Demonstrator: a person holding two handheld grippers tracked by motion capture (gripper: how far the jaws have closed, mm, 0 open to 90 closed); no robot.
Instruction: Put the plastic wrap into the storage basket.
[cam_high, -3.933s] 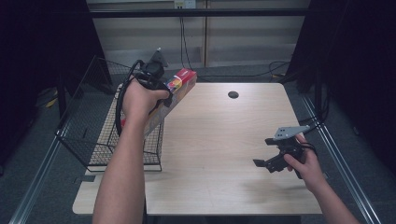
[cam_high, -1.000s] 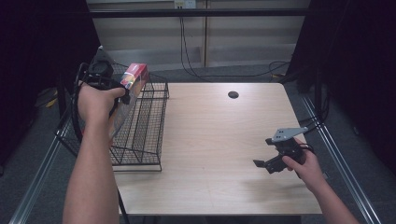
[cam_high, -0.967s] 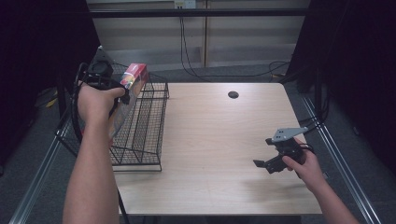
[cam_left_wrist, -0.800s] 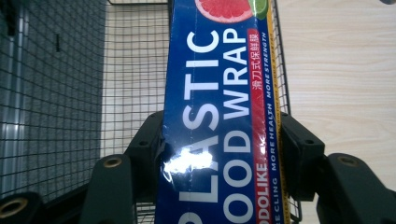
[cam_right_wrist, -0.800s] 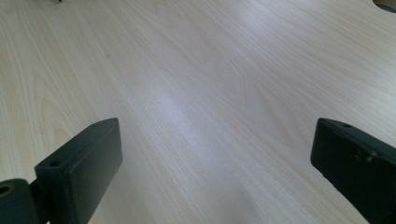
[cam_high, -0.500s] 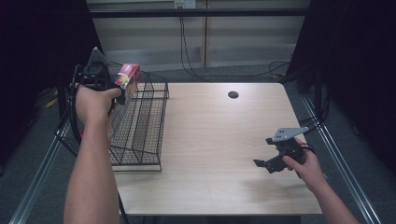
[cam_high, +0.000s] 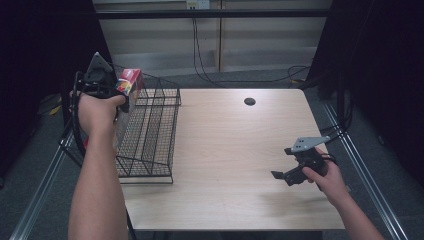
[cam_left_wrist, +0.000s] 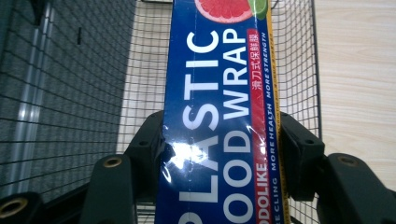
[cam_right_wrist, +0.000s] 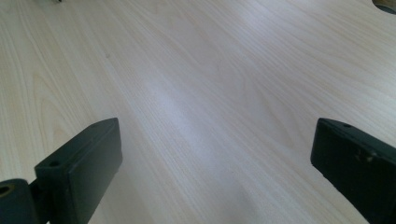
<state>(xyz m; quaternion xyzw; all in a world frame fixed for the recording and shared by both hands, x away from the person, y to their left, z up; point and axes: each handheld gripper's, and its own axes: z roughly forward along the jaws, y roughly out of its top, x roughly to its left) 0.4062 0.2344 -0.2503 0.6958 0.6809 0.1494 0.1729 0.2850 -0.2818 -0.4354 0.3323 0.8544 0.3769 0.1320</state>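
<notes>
Box of plastic food wrap (cam_left_wrist: 219, 116) was long and narrow, dark blue with big white lettering, a red strip of small characters along one edge and a grapefruit picture at the far end. I had it clamped in the left gripper (cam_left_wrist: 219, 154), both black pads pressed on its long sides. It hung over the left edge of the black wire basket (cam_high: 150, 135), at the table's left side, held up off the mesh.

Left gripper view gave me the print and the pad contact, plus basket mesh under the box and dark floor beyond its left wall. High view gave none of that detail: I only saw the box's red end (cam_high: 131, 82) sticking out past my left hand (cam_high: 97, 110), but it showed the whole layout.

Right gripper (cam_high: 290, 175) sat low over the wooden table (cam_high: 225, 150) near the front right corner, jaws wide apart with nothing between them; its own view showed bare wood grain.

Table was open between basket and right hand. A round cable hole (cam_high: 249, 101) sat near the far edge. Basket's left side overhung the table edge, with a metal rail (cam_high: 45, 185) below.
</notes>
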